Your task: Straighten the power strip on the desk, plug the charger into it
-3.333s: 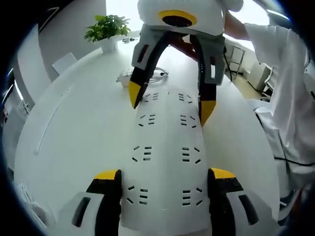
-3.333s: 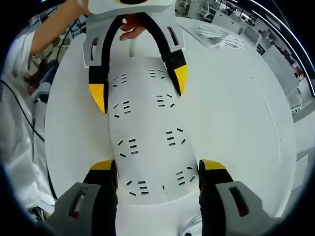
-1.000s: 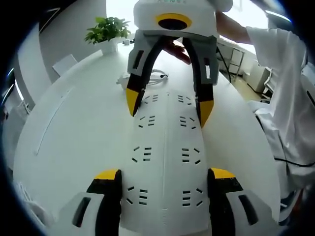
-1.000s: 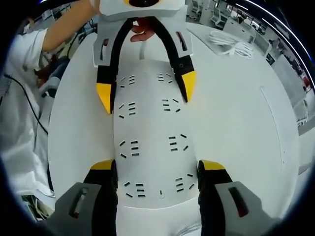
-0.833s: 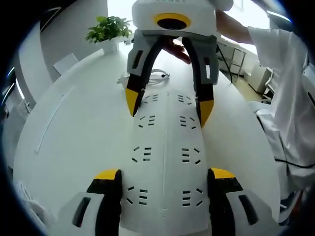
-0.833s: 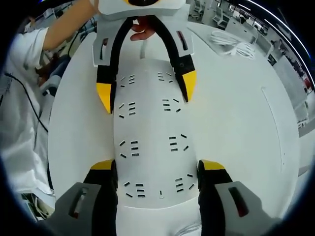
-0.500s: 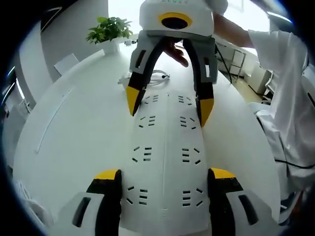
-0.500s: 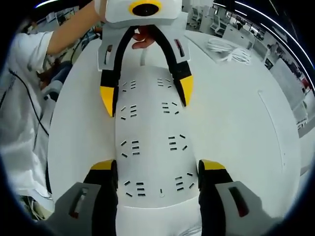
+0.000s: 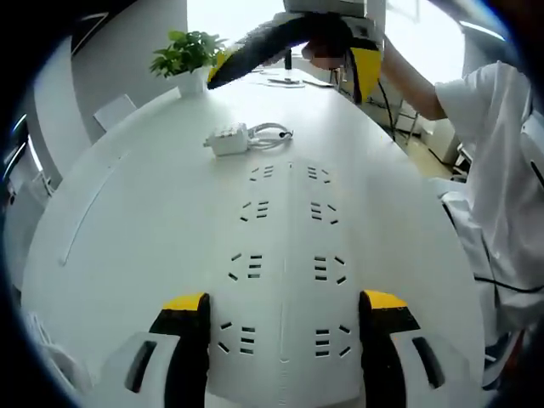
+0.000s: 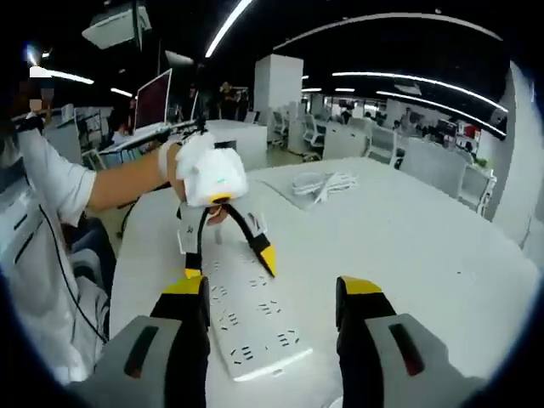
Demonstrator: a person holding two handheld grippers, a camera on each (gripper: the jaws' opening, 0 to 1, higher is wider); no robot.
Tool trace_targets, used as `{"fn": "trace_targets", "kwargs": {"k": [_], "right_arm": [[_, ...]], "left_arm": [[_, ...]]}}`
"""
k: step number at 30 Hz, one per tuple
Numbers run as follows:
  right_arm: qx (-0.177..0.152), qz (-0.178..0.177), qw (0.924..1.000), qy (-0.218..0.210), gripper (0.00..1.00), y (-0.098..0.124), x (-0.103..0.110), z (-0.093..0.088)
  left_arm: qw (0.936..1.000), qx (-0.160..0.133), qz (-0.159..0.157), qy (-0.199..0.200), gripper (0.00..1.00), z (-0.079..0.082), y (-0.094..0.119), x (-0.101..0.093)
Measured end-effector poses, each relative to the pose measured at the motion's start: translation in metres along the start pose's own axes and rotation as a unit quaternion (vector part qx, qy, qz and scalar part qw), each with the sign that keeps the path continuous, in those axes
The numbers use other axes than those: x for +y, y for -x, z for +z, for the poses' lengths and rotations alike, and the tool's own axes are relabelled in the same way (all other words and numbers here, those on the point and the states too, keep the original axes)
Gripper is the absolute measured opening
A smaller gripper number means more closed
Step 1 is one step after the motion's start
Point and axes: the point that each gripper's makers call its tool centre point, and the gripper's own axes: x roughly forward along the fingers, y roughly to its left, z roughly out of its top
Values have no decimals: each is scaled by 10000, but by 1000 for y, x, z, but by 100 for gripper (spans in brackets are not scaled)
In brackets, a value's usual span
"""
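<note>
A long white power strip (image 9: 285, 229) lies flat on the white desk (image 9: 144, 229), running straight away from me in the left gripper view. My left gripper (image 9: 285, 302) is open and straddles its near end, one jaw beside each long side. The right gripper view shows that left gripper (image 10: 228, 265) over the strip's (image 10: 255, 327) far end. My right gripper (image 10: 272, 289) is open and empty, raised above the strip. It hangs high at the top of the left gripper view (image 9: 291, 72). A white charger (image 9: 228, 140) with a coiled cable (image 9: 270, 133) lies beyond the strip.
A potted plant (image 9: 187, 51) stands at the desk's far end. A person in a white shirt (image 9: 501, 195) stands along the desk's right edge. In the right gripper view a coiled white cable (image 10: 323, 183) lies further along the desk, with office desks and monitors behind.
My right gripper has lifted off the far end of the power strip and pulled up and away. The left gripper and the strip have stayed put.
</note>
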Motion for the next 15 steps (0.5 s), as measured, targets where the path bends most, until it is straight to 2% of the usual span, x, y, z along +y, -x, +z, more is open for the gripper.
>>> {"fn": "trace_targets", "kwargs": {"k": [2,5,11,15], "right_arm": [[-144,-562,9981,-191,58,24,-24,-5],[-287,-1058,9937,-232,58,43,-42,-13],[-491,-1564,9847,-593,61,61,-51,-25],[-945,-2097,9715,-579,62,69,-63,-22]], "left_arm": [[10000,-5,-2,-1,72,0,0,0],[10000,-8,-17,-11,72,0,0,0],[10000,-17,-22,-14,72,0,-1,0],[10000,-14,-20,-18,72,0,-1,0]]}}
